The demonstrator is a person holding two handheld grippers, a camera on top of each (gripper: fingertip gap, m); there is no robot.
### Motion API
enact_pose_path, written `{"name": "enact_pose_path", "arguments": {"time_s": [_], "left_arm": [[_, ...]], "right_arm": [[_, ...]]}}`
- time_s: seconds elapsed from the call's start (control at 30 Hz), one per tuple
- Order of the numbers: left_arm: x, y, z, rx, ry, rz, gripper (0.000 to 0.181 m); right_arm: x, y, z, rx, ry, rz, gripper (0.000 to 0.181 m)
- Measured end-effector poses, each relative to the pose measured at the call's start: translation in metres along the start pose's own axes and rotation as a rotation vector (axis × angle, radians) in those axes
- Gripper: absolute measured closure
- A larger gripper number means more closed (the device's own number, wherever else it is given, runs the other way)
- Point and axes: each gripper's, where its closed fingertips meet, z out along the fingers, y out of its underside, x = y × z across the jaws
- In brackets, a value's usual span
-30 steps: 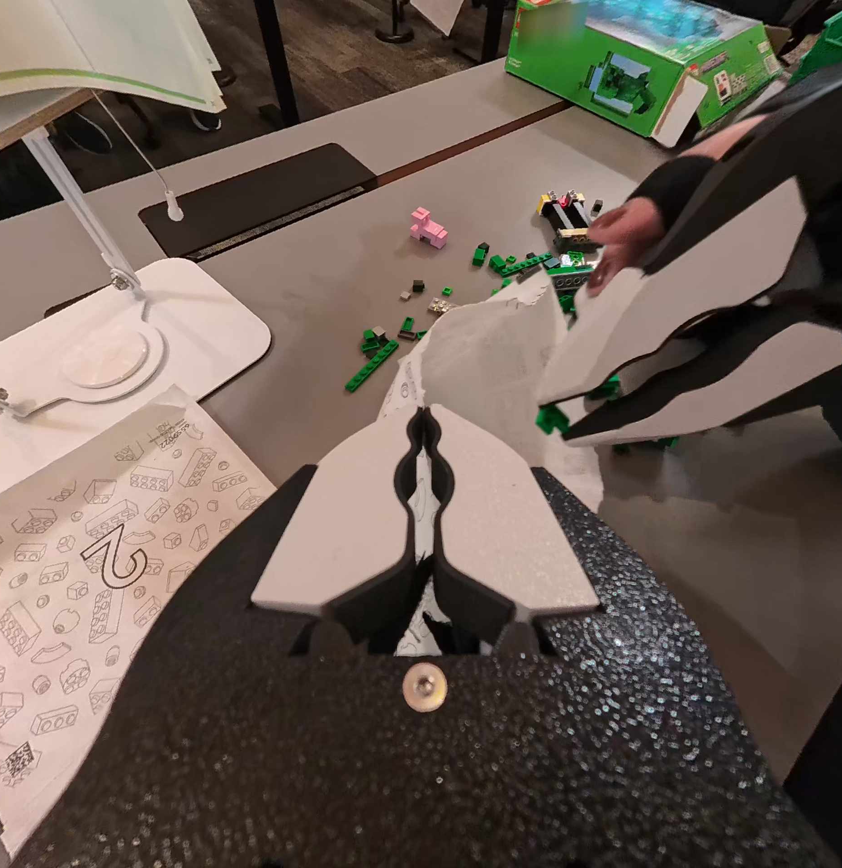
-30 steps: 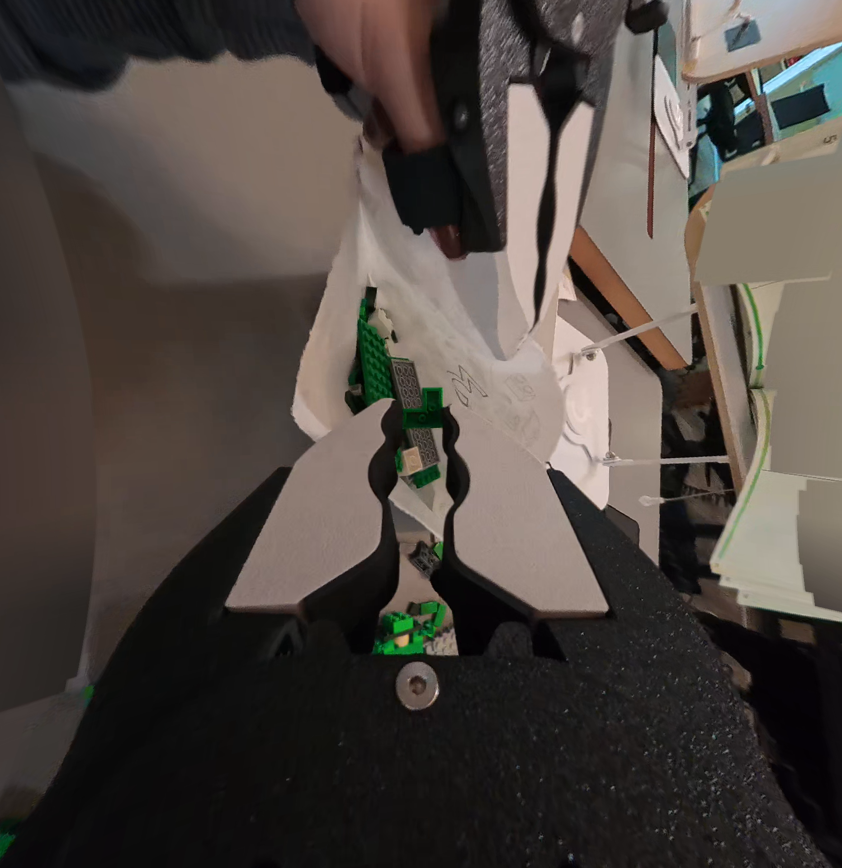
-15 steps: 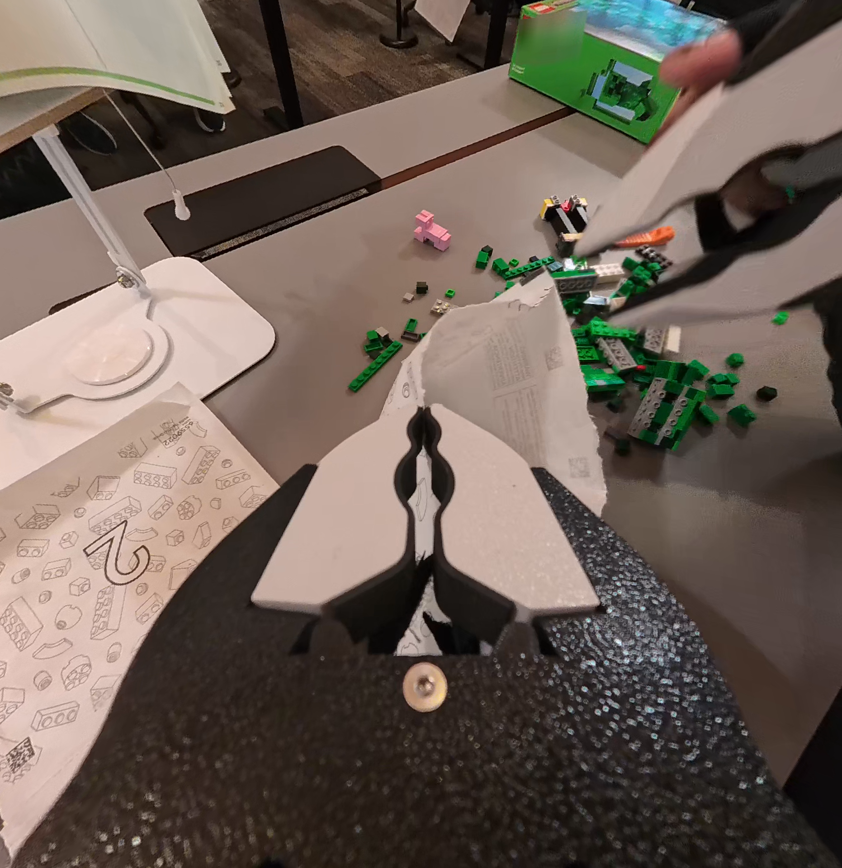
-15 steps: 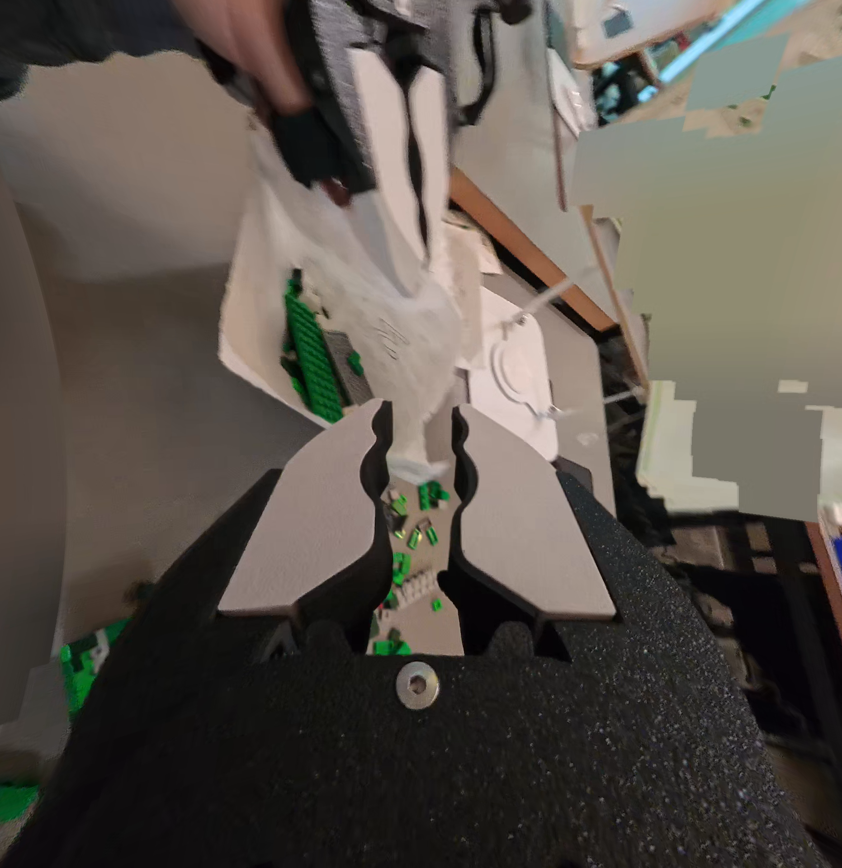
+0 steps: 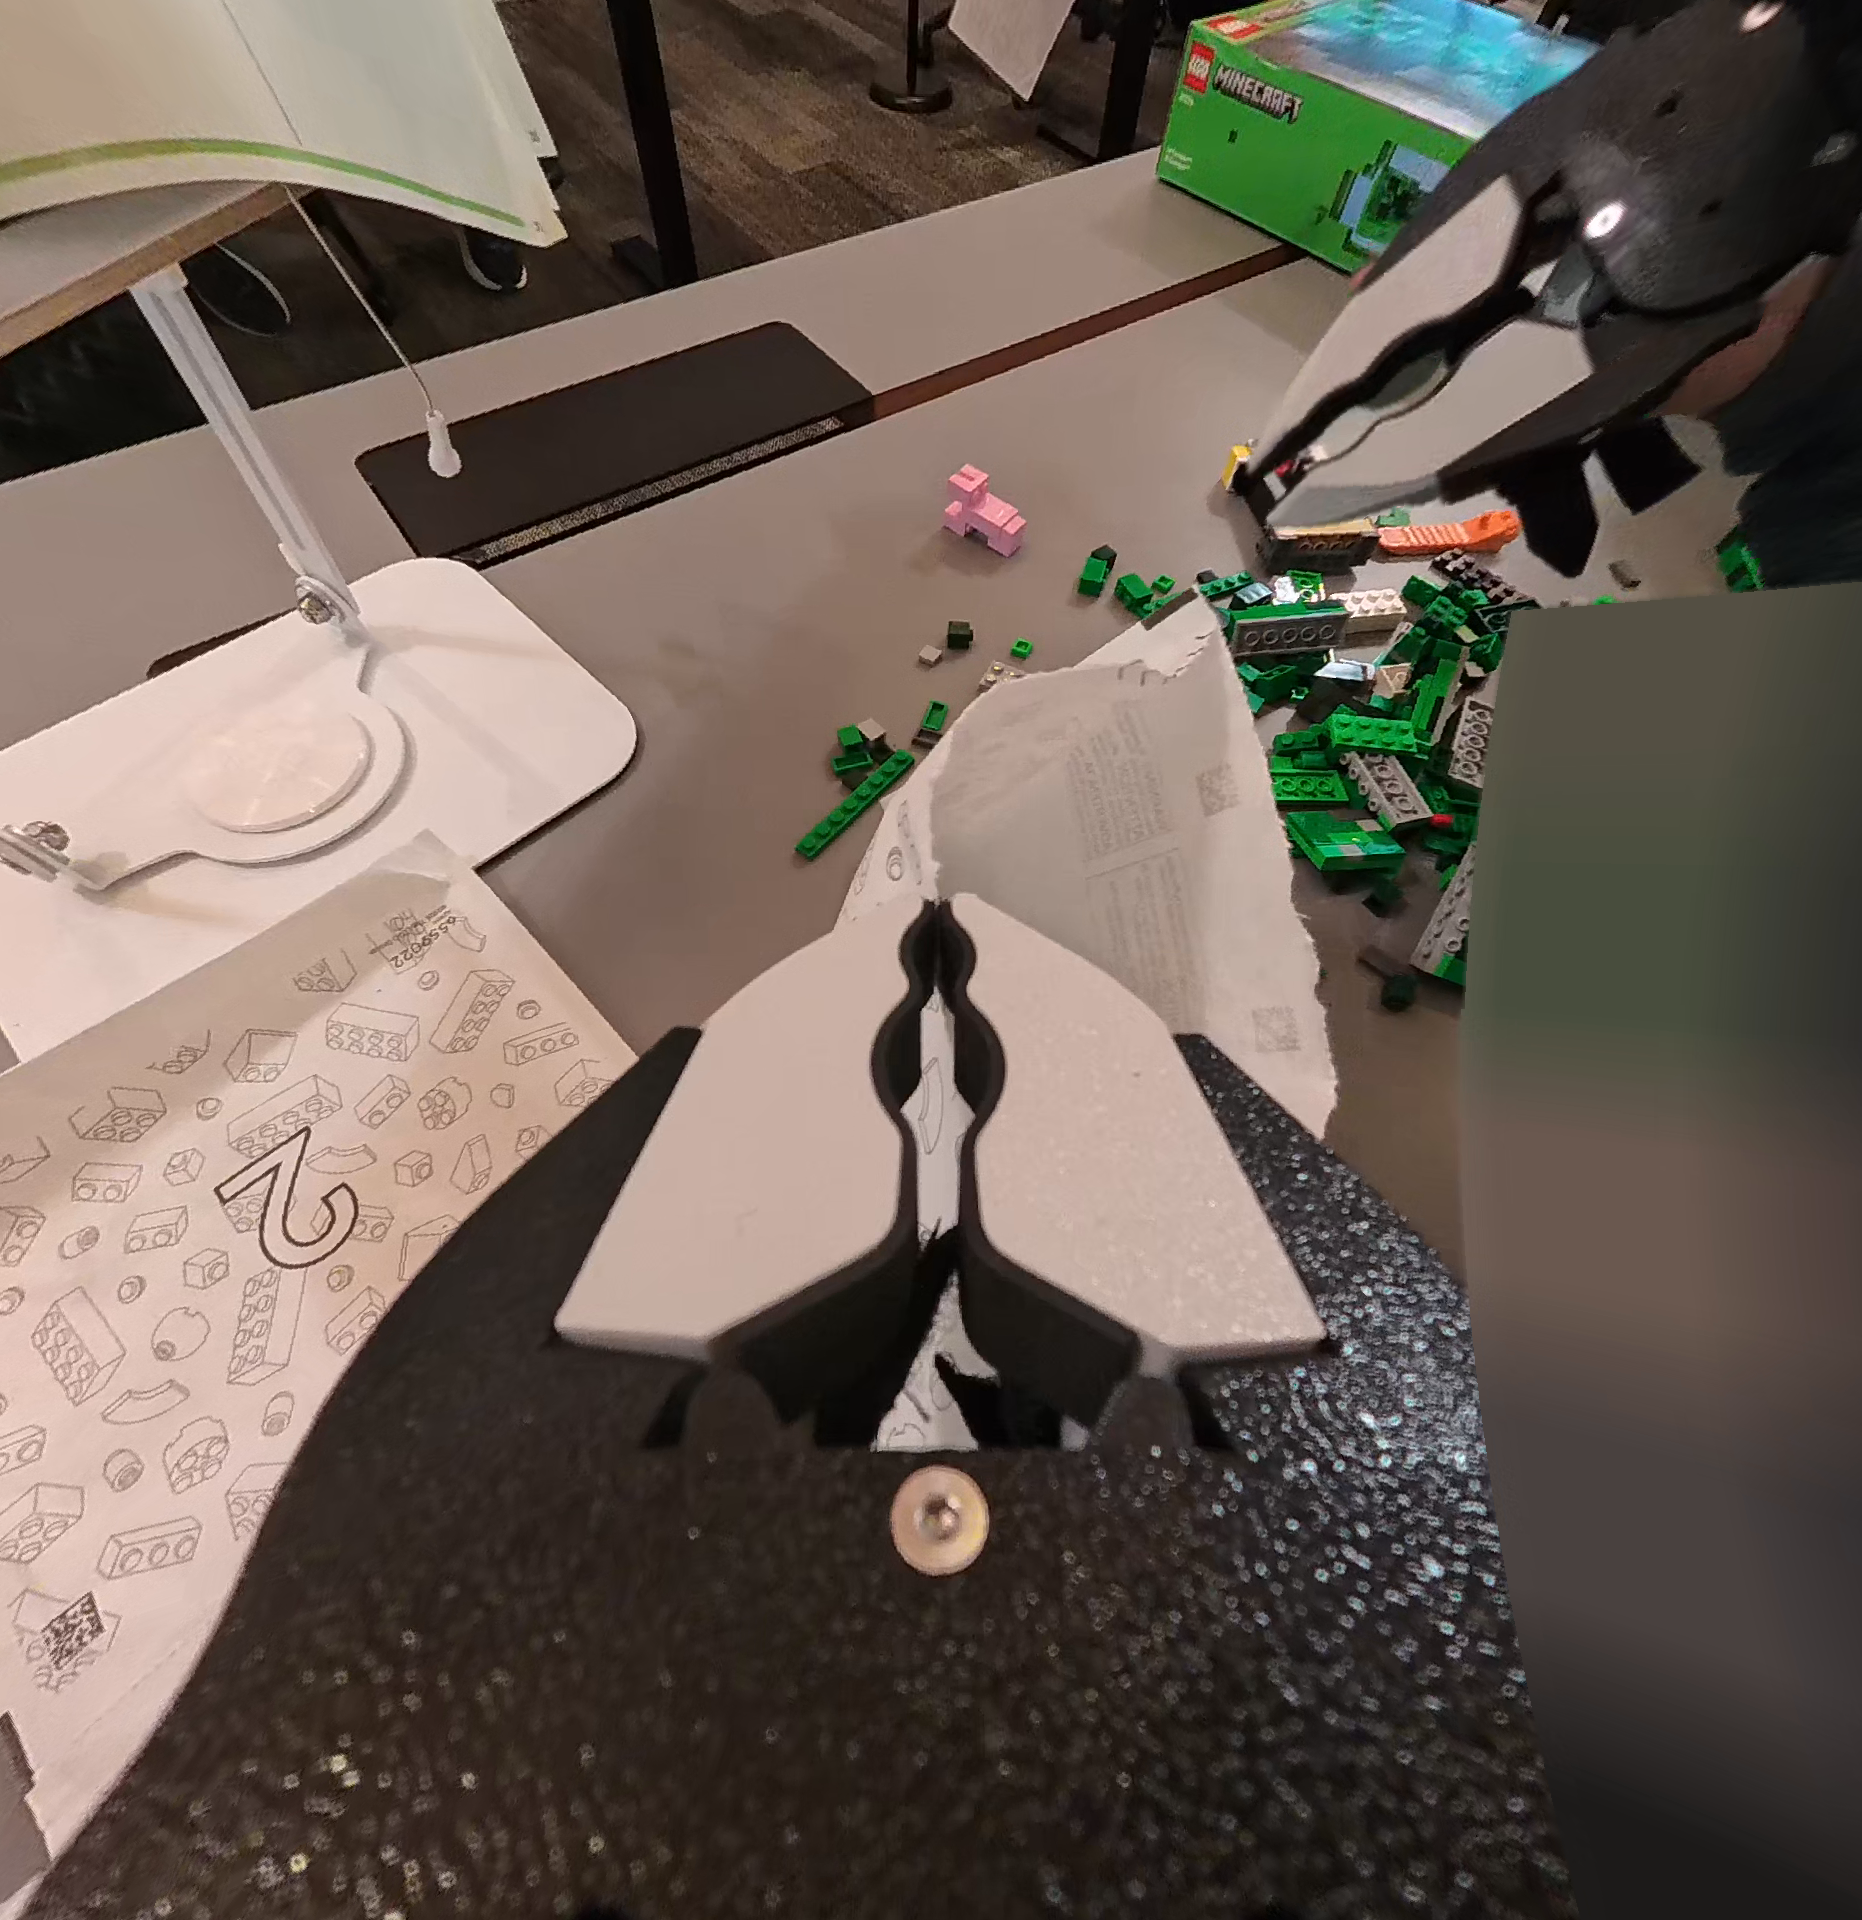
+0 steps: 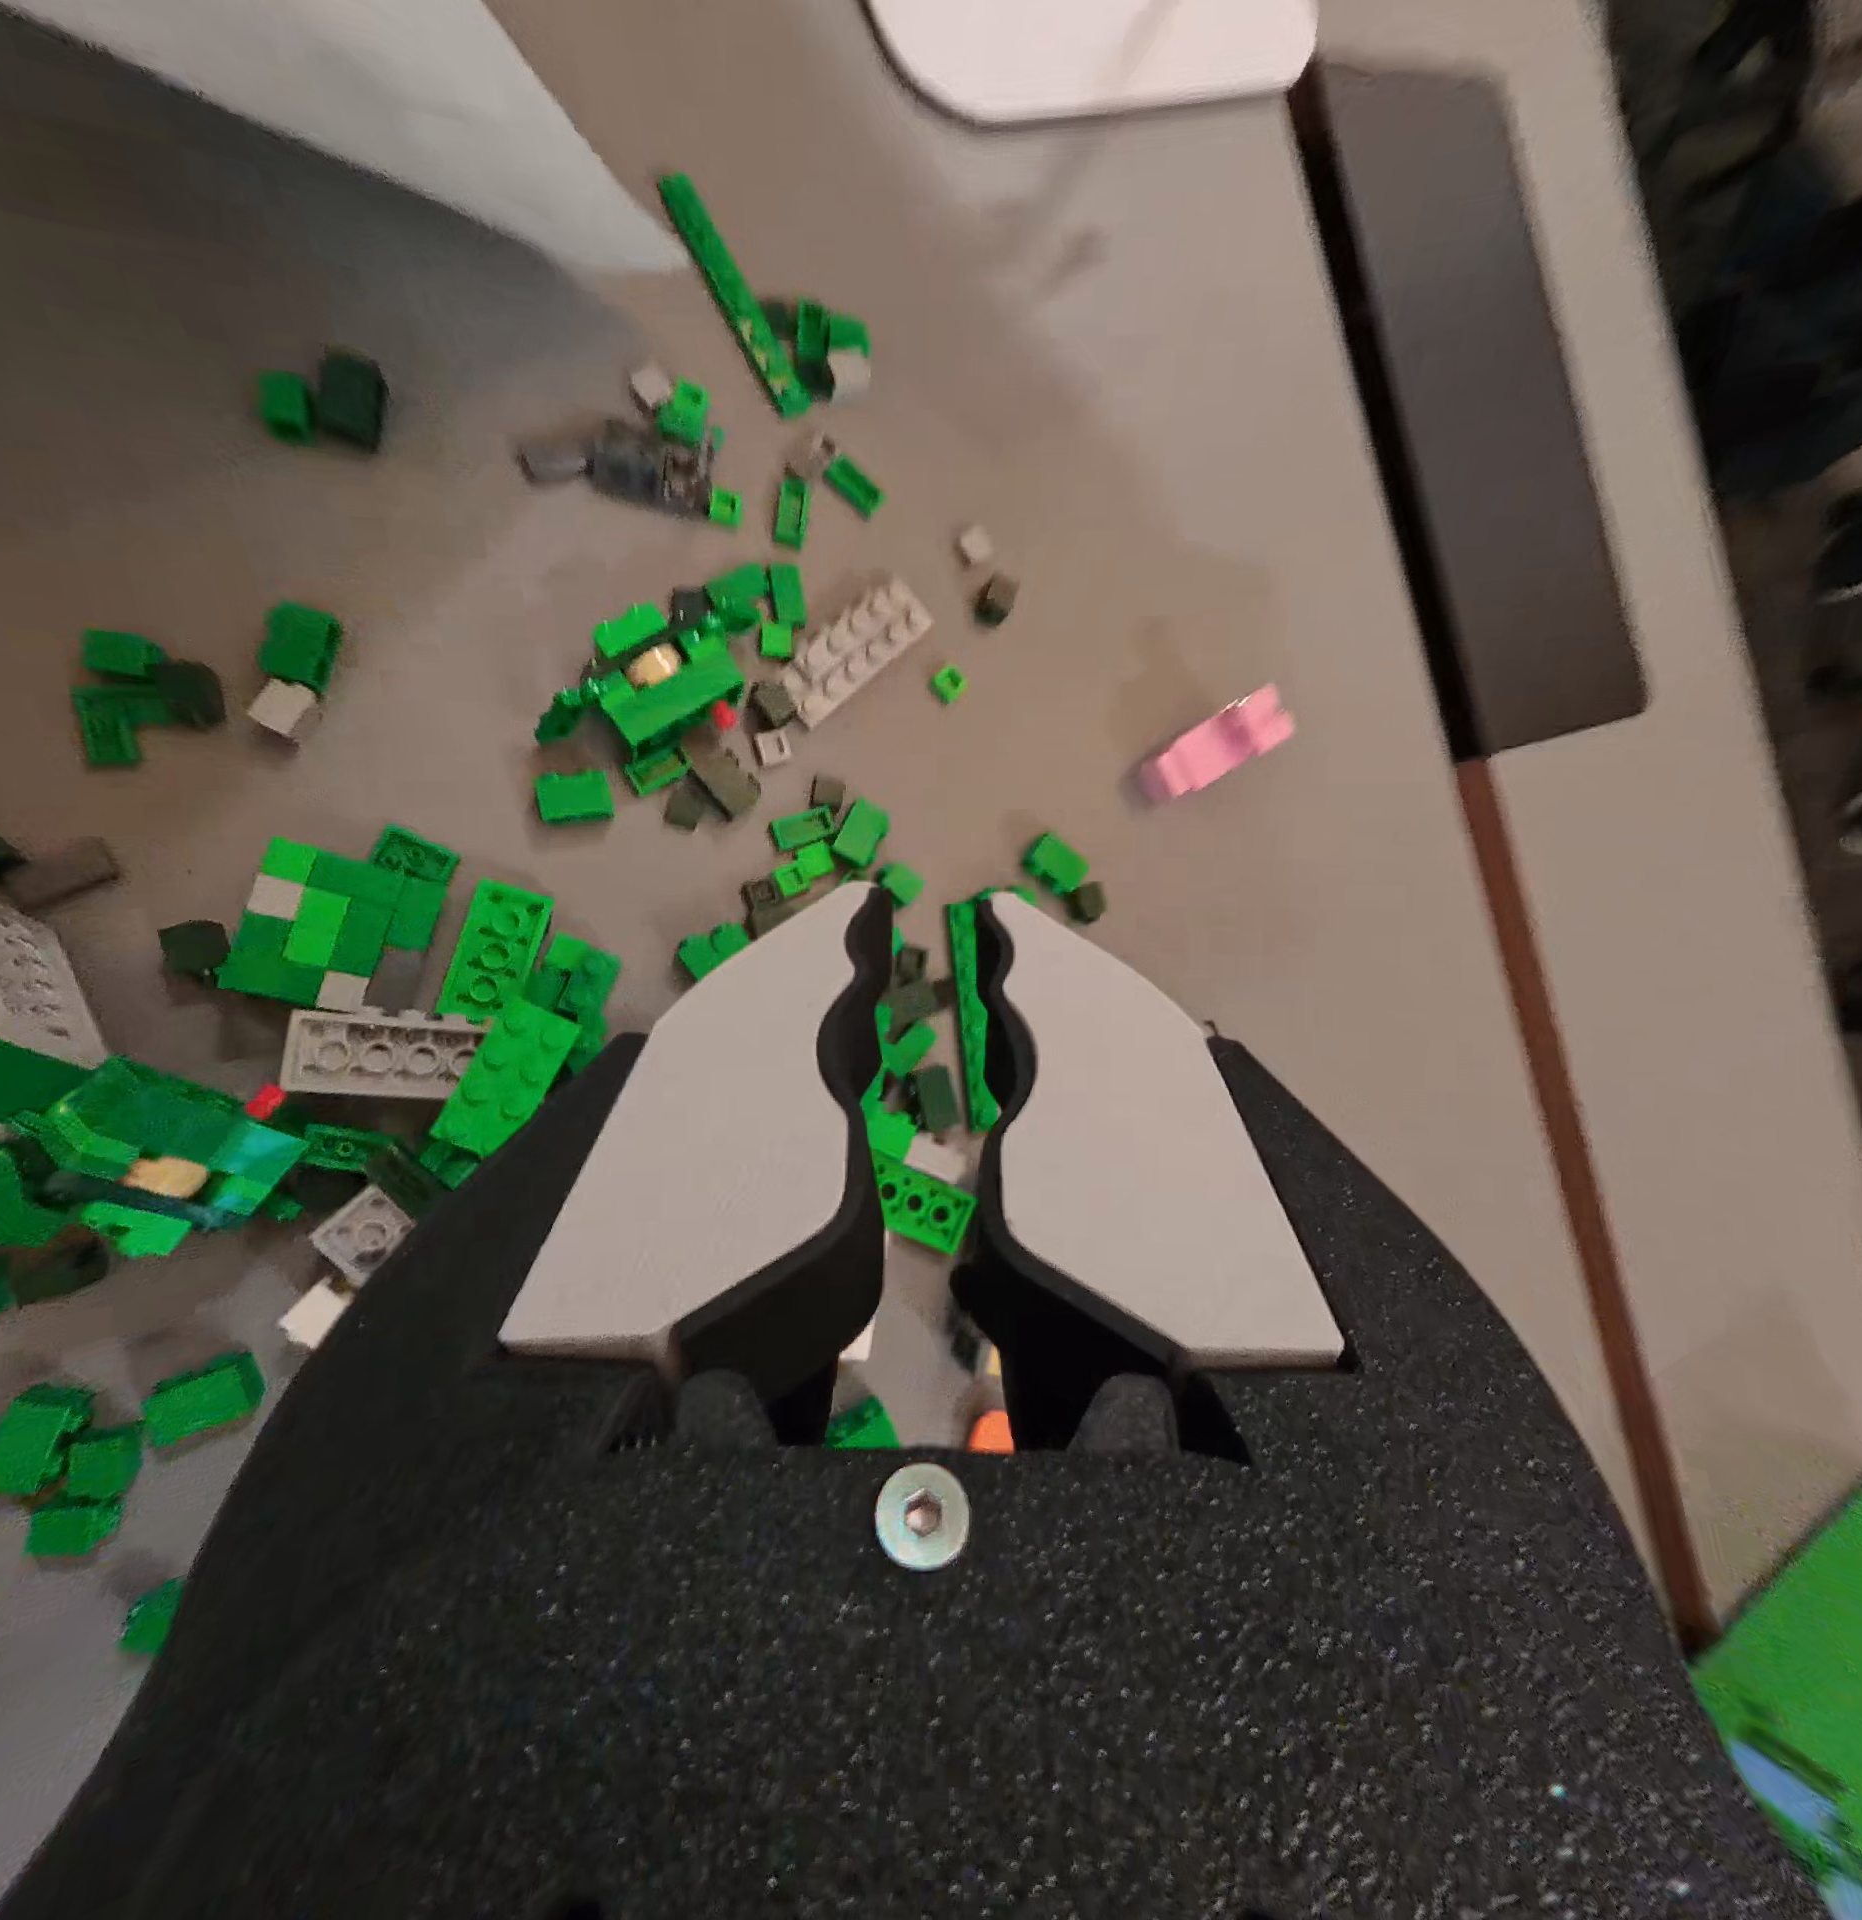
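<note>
My left gripper is clamped on a torn white paper bag, its fingers pressed together with the paper pinched between them; the bag's ragged open edge stands up just past the tips, over the grey table. Right of the bag lies a spread of bricks, mostly green with some grey ones mixed in. A pink figure sits apart from the pile, farther back, and an orange tool lies at the pile's far edge. To my left a second paper bag, printed with brick outlines, lies flat on the table, partly over a white lamp base. A black mat lies behind that, and a green box stands at the far right corner. My right gripper hangs above the bricks, holding nothing, its fingers parted by a narrow gap through which I see green pieces on the table below. In the right wrist view the pink figure lies right of the tips, near the black mat. From the left wrist view the right gripper shows up high at the right, tips pointing down toward the far side of the pile.
</note>
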Motion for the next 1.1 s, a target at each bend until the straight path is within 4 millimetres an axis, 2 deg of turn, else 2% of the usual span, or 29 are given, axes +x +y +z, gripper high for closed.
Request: {"name": "enact_pose_path", "arguments": {"time_s": [0.03,0.2,0.37,0.47,0.53,0.8,0.97,1.1], "left_arm": [[0.0,0.0,0.0,-0.001,0.001,0.0,0.181],[0.002,0.0,0.002,-0.004,0.006,0.003,0.181],[0.001,0.0,0.002,-0.003,0.007,0.002,0.181],[0.001,0.0,0.001,-0.004,0.006,0.003,0.181],[0.001,0.0,0.0,-0.003,0.005,0.003,0.181],[0.001,0.0,0.0,-0.003,0.009,0.002,0.181],[0.001,0.001,0.0,-0.003,0.009,0.001,0.181],[0.0,0.001,-0.001,-0.001,0.01,-0.002,0.181]], "right_arm": [[-0.003,0.006,0.005,-0.021,-0.032,0.021,0.167],[-0.021,0.018,0.028,-0.104,-0.152,0.045,0.167],[-0.029,0.007,0.047,-0.084,-0.174,0.01,0.167],[-0.04,0.012,0.055,-0.131,-0.23,-0.007,0.167],[-0.044,0.016,0.057,-0.147,-0.258,-0.007,0.166],[-0.036,0.012,0.065,-0.074,-0.228,0.001,0.157],[-0.034,0.012,0.066,-0.059,-0.228,0.0,0.158],[-0.041,0.015,0.06,-0.091,-0.274,-0.016,0.162]]}}
